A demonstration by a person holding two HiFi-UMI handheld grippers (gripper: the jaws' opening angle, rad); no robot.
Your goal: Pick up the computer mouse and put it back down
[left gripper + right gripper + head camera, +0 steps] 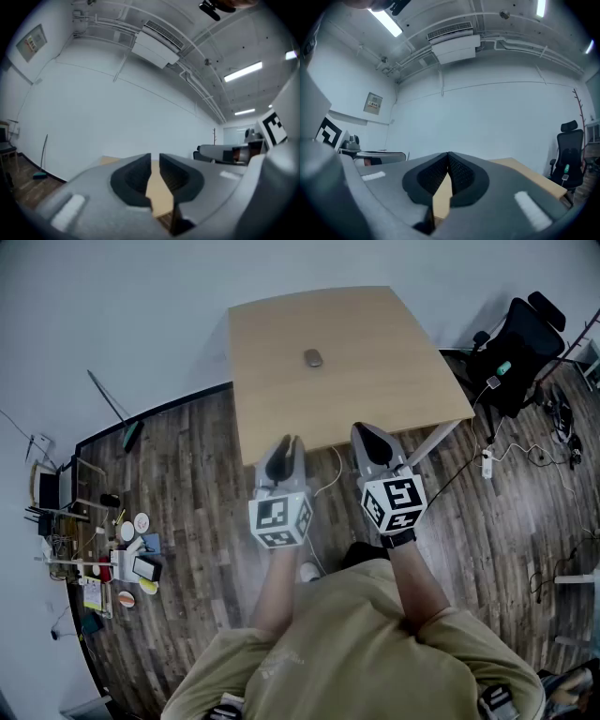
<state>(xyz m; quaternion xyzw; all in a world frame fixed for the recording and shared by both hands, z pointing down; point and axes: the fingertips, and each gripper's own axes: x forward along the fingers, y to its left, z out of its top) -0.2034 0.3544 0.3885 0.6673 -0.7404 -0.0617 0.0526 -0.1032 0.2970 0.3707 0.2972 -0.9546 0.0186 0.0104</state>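
- One mouse point(313, 357), grey and rounded, lies on the surface point(394, 381) toward its far half, roughly midway between the left and right edges. Nothing else rests on it.
- One surface: a light wooden top, standing on dark plank floor point(187, 474).
- Two grippers, both held level over the floor, short of the surface's near edge and well apart from the mouse.
- Left gripper point(291, 441): its fingers point(136, 176) stand slightly spread with a narrow gap, and only the wooden top shows through it.
- Right gripper point(363, 429): its fingers point(461, 173) are pressed together at the tips, pinching nothing.
- Two marker cubes, one per gripper: left cube point(279, 518), right cube point(395, 502).
- One black office chair point(516, 348) stands to the right of the surface.
- The mouse is too small in the head view to tell its long axis or which end is its front.
- The cubes carry black-and-white square patterns, not words. One wall notice point(373, 103) hangs in the right gripper view, its print too small to read.
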